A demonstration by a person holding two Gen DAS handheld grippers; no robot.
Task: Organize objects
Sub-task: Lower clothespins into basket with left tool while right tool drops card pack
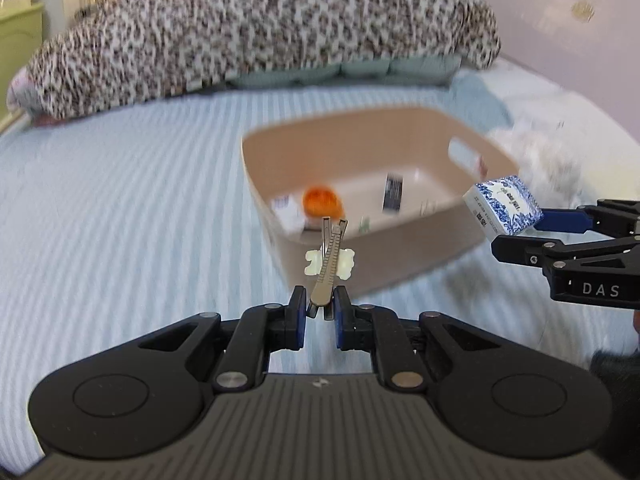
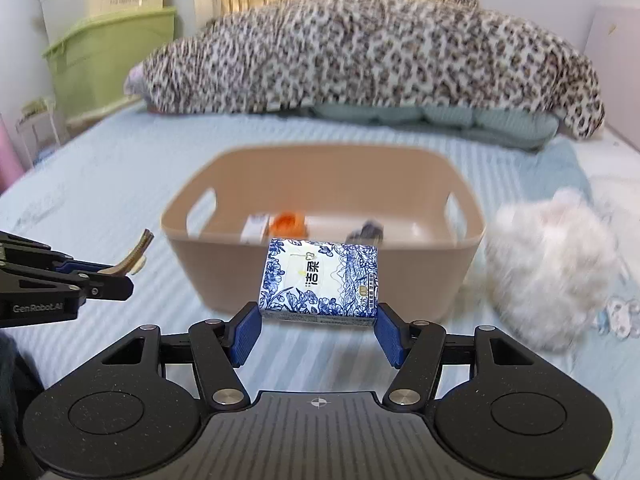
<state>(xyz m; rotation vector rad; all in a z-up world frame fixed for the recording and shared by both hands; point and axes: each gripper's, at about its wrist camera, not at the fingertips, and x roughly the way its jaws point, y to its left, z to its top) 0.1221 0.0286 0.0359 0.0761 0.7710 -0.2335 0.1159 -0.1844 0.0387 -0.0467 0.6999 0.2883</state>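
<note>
1. My right claw (image 2: 318,330) is pinching a blue-and-white floral tissue pack (image 2: 320,278), pads on its two short ends, so the pack's long axis runs crosswise between my fingers. It's off the bed.
2. My left claw (image 1: 322,312) is pressed together on the butt end of a slim silver metal hair clip w/ a pale cream bow-shaped trim (image 1: 330,266). Its long axis points straight fwd off the claw tips, tilted up a bit.
3. Key relation: the beige plastic storage bin w/ cut-out handles (image 2: 400,276) lies dead ahead of the right claw, its near wall right behind the pack and its rim about level w/ the pack's top edge. From the left claw the bin sits ahead and slightly right; the clip tip shows just over the near rim, but depth is hard to judge.
4. Both claws are near the bin. I judge the right one squarer to it and the left one closer to the rim.
5. Bin contents are blurred: an orange round item (image 1: 323,201), a small white box (image 1: 289,210) and a dark packet (image 1: 393,193).
6. My guess at the next step: lift the pack a little, go fwd over the near wall, then release. The clip needs only a short push fwd.
7. Risk: the pack's width may clip the rim if I stay low.
8. A white fluffy item (image 2: 550,270) lies on the striped pale-blue bed sheet (image 1: 120,208), right of the bin, not yet sorted.
</note>
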